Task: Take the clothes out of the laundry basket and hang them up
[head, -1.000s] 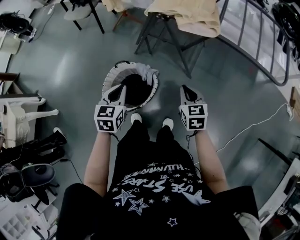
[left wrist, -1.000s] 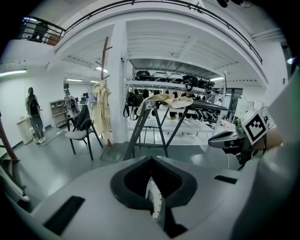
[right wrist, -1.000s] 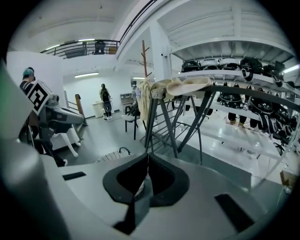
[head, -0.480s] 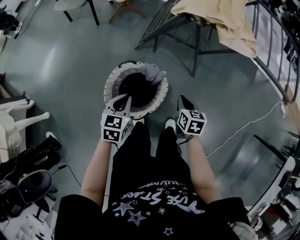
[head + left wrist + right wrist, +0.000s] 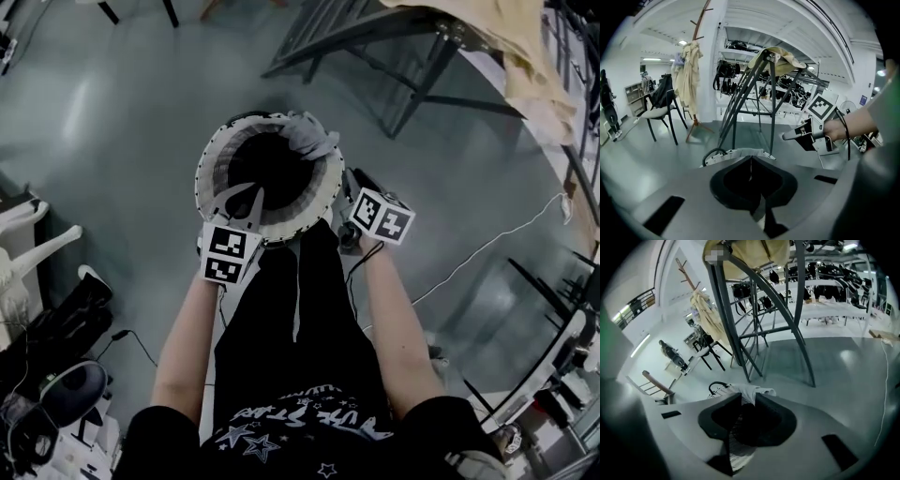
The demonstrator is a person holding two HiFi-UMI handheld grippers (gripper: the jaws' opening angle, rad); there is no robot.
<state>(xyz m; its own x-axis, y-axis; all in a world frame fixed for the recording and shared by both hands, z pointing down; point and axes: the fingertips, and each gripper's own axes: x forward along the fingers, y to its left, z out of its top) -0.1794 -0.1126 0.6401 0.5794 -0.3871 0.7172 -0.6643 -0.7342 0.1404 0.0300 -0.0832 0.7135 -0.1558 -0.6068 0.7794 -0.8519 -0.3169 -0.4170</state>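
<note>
Left gripper [image 5: 251,199] closed, empty, above laundry basket [image 5: 208,161]; right gripper [image 5: 356,180] jaws just opening, slightly apart, empty; grey garment [image 5: 311,139] draped over rim.

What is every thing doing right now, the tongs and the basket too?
Left tongs, shut, empty.
Right tongs, just been opening, nothing between them.
Laundry basket, upright on the floor.
Grey garment, draped over the basket's rim.
Beige cloth, hanging over the drying rack.

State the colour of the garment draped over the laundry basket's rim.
The garment is light grey, shown best in the head view.
</note>
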